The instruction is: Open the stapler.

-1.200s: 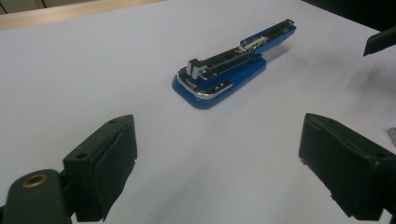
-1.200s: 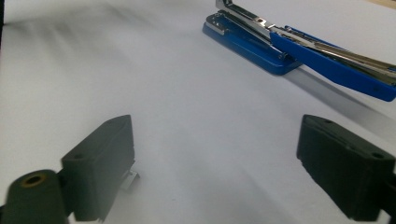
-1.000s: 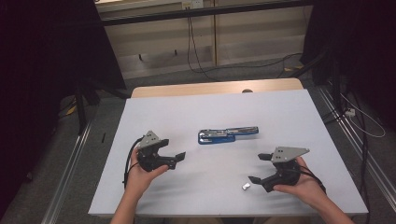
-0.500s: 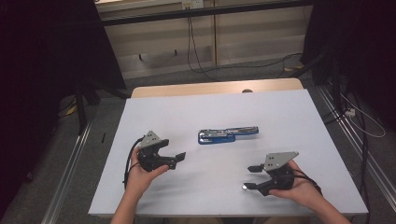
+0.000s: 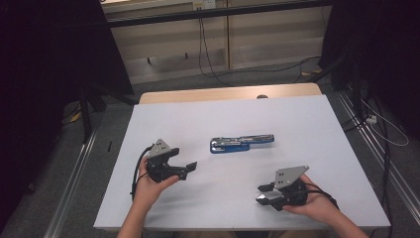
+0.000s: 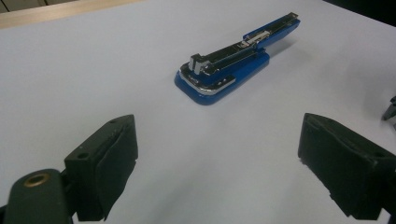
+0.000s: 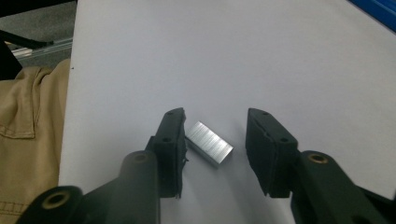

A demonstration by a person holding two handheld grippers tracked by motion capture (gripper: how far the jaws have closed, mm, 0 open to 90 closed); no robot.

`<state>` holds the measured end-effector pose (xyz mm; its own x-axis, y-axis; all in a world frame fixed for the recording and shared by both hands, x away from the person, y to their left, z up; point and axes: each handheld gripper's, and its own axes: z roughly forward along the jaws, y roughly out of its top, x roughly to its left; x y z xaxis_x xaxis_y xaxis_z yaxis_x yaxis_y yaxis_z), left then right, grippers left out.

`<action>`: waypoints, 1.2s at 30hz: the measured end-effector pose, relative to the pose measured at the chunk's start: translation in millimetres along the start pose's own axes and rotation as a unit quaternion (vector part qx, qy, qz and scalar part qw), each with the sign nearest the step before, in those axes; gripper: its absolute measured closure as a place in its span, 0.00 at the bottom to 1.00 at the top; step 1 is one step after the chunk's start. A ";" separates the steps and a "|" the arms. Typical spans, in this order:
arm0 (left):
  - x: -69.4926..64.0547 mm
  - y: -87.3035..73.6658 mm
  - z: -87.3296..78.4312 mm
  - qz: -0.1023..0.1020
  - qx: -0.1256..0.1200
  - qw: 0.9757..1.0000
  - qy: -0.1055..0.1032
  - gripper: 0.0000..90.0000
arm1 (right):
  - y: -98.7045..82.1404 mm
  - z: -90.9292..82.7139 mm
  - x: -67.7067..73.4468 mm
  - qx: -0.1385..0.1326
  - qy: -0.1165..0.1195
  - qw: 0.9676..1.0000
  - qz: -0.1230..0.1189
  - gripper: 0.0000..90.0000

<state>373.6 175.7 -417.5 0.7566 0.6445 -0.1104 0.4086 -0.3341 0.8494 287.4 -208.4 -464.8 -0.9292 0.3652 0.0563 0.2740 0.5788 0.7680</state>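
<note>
A blue and chrome stapler (image 5: 241, 143) lies swung open in the middle of the white table (image 5: 307, 129); in the left gripper view the stapler (image 6: 233, 60) is ahead of the jaws. My left gripper (image 5: 187, 169) rests open on the table left of it, with nothing between its fingers (image 6: 217, 140). A short silver strip of staples (image 7: 210, 142) lies flat near the front right edge. My right gripper (image 7: 215, 116) straddles it and its jaws have just been closing. One pad (image 7: 175, 140) is almost at a corner of the strip and the other stands clear. In the high view, the right gripper (image 5: 262, 194) points left.
The table's front edge is close below both hands. A wooden strip (image 5: 223, 94) runs along the far side. Tan trousers (image 7: 28, 130) show past the table edge. Cables (image 5: 208, 59) and metal rails (image 5: 74, 173) lie on the floor around the table.
My right gripper has dropped slightly toward the front edge and its jaws have narrowed, coming around the staple strip. The left gripper and the stapler have stayed put.
</note>
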 end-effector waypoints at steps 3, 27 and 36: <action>-0.1 -0.2 0.1 0.000 0.001 1.000 0.000 0.14 | 0.9 0.3 0.9 0.001 0.008 1.000 -0.002 0.77; 0.8 -0.4 -0.1 -0.002 -0.002 1.000 0.001 0.14 | 0.9 0.1 -0.2 0.007 0.011 1.000 0.002 0.88; 2.9 -0.5 -0.4 -0.001 0.000 1.000 0.002 0.14 | 2.1 -0.5 -2.7 0.002 0.016 1.000 0.004 0.88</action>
<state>375.4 178.0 -418.0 0.7536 0.6482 -0.1088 0.4089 -0.3328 0.8497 290.4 -208.5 -463.0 -0.9346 0.3461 0.0826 0.2820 0.5790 0.7650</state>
